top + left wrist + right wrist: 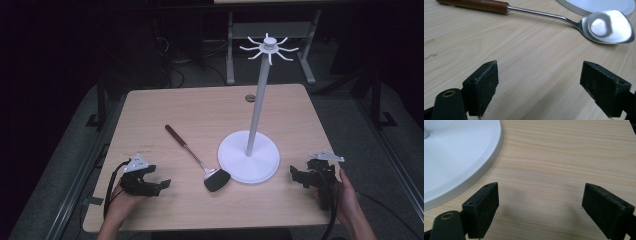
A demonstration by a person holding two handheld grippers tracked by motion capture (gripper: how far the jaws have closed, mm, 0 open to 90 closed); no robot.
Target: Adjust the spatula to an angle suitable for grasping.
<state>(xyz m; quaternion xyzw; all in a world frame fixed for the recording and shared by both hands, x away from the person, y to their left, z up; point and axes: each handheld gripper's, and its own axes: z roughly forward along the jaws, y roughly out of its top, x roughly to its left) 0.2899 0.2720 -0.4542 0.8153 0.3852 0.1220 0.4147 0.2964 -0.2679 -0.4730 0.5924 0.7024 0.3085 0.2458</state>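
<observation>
Left gripper [161, 185] near left table [200, 107] edge, jaws spread wide, nothing between them, pointing right toward spatula [197, 160]. Spatula flat on table, wooden handle [175, 136] toward far left, metal blade [217, 180] near, just beside white stand base [248, 156]. Stand pole [257, 102] upright, hooks [269, 48] on top bare. Right gripper [298, 178] near right edge, jaws spread, empty, pointing left, just beside base rim.
</observation>
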